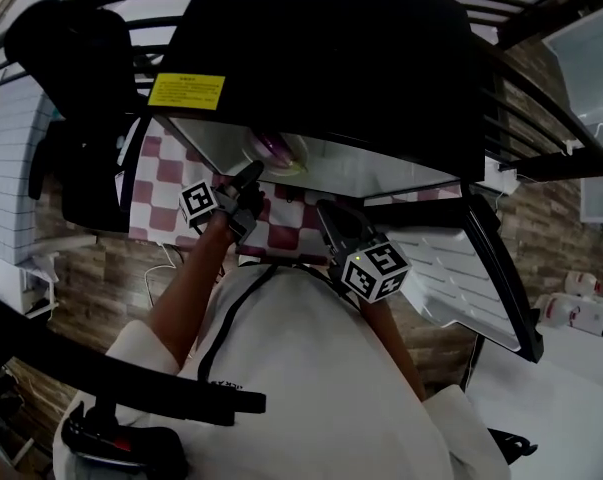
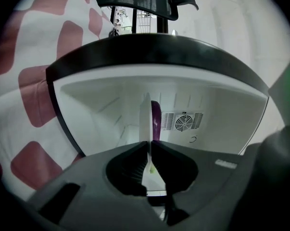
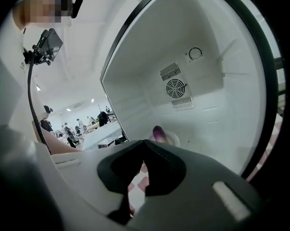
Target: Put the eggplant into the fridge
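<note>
**Eggplant straight ahead of the left jaws, on the plate they hold**

At the left of centre in the head view, the left gripper (image 1: 249,180) points up the frame into the open fridge (image 1: 321,48). In its own view the jaws stand almost together, pinched on the thin rim of a white plate (image 2: 145,121), which shows edge-on as a pale strip running up from the jaw tips.

The eggplant (image 2: 156,119) lies on that plate just beyond the tips and directly in line with them. It shows there as a narrow purple band along the plate, so its long axis probably runs away from the jaws toward the fan grille (image 2: 183,121) on the back wall. In the head view it sits just under the fridge's black top edge, so plate and eggplant are already in the mouth of the compartment. Whether the plate rests on a shelf I cannot tell.

Right of centre, the right gripper (image 1: 326,213) hangs lower in the frame and farther from the eggplant. Its jaws are closed together with nothing between them. At the far right the fridge door (image 1: 461,268) stands swung open.

The left hand is the nearer, and the coming move looks like a straight push inward.
</note>
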{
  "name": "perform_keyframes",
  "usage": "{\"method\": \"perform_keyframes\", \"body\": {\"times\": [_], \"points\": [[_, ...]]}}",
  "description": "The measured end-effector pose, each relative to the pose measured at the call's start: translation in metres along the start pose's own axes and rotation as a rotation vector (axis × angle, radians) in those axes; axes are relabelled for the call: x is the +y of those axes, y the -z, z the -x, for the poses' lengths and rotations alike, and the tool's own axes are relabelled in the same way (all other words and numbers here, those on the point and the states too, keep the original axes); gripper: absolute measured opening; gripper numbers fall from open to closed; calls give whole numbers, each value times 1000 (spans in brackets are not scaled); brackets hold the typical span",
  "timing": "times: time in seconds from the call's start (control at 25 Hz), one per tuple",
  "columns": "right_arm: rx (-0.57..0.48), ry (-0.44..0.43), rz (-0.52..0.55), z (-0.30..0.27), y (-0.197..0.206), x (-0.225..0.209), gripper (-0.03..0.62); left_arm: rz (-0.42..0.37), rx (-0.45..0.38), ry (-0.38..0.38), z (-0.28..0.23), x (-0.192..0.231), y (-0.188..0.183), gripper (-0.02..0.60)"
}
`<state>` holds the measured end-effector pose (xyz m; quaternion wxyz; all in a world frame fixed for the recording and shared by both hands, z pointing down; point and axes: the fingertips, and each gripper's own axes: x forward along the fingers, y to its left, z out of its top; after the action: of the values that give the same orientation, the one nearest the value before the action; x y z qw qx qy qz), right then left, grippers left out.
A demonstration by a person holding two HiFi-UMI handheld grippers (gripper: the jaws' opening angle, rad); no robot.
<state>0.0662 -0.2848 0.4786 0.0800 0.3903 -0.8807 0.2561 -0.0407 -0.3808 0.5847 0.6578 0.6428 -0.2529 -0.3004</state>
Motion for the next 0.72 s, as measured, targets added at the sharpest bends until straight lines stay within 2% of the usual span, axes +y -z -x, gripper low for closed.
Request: {"method": "perform_keyframes", "body": {"times": [0.32, 0.72], "points": [[58, -27, 36, -6, 1, -5, 6, 14, -18, -3, -17, 19, -11, 32], [82, 10, 60, 0, 1, -16, 6, 6, -64, -47, -24, 45, -33, 34]]}}
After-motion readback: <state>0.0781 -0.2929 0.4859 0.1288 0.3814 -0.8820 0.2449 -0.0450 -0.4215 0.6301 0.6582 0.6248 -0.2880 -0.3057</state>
